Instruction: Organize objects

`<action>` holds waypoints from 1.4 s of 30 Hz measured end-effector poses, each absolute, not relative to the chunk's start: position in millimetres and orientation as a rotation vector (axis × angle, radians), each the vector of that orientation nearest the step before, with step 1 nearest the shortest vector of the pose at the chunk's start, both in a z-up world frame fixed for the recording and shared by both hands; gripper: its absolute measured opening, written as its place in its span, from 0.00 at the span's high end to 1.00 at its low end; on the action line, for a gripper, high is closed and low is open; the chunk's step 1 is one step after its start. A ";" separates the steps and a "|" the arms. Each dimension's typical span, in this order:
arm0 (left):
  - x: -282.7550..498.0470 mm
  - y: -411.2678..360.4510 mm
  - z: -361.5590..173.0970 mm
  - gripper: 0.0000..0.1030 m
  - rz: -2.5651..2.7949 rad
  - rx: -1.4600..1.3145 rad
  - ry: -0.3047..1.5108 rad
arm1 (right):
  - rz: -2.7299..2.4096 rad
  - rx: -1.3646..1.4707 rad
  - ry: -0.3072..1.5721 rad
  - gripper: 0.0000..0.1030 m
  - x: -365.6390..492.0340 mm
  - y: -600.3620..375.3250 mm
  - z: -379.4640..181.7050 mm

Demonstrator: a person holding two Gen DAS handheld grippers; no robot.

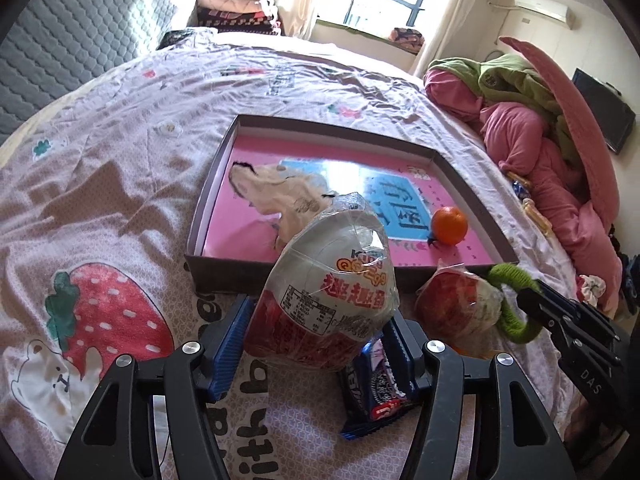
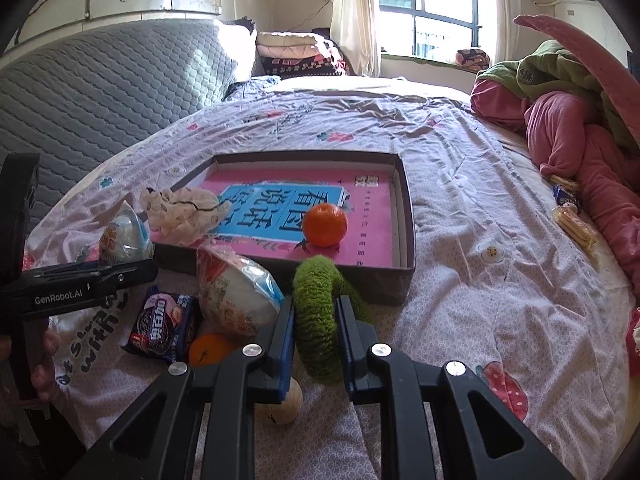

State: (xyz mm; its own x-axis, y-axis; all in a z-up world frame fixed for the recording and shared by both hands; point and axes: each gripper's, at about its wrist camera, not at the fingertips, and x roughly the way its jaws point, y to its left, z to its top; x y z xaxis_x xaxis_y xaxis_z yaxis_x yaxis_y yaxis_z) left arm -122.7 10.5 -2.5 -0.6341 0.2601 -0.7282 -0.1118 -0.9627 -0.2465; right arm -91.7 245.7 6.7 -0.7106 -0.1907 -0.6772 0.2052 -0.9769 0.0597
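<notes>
While the left wrist view looks down over a rumpled bedsheet printed with strawberries, the left claw stands fairly wide with a glossy, crinkled plastic-wrapped egg-shaped toy pack between its ribbed blue pads, which sit against the pack's sides; the pack's lower end is hidden by the fingers. Under it lies a dark blue foil cookie packet, partly covered. Beyond sits a shallow cardboard box with a pink printed liner, holding a crumpled cream cloth and a round orange. To the right, a second wrapped egg pack lies on the sheet, touching a fuzzy green knitted ring pinched by the right claw, whose tips are hard to make out here. From the right wrist view, the right claw is nearly closed, squeezing the green ring, which curves up in front of the box. Nearby lie the cookie packet, a second orange half hidden, and a pale ball cut off beneath the fingers.
</notes>
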 end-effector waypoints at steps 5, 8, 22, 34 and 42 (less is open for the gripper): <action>-118.4 15.0 7.7 0.38 2.657 -1.181 -0.274 | -2.746 1.014 0.007 0.80 -90.1 244.5 18.9; -115.9 19.9 12.5 0.38 2.669 -1.154 -0.255 | -2.745 0.994 0.002 0.81 -90.9 241.3 23.3; -114.7 17.2 17.0 0.38 2.679 -1.134 -0.278 | -2.718 1.051 0.002 0.92 -93.1 250.0 15.3; -111.4 25.6 20.1 0.38 2.672 -1.117 -0.245 | -2.680 1.025 -0.032 0.93 -86.7 253.2 19.9; -110.1 31.3 21.1 0.38 2.668 -1.109 -0.237 | -2.678 1.066 -0.030 0.93 -86.5 260.0 12.9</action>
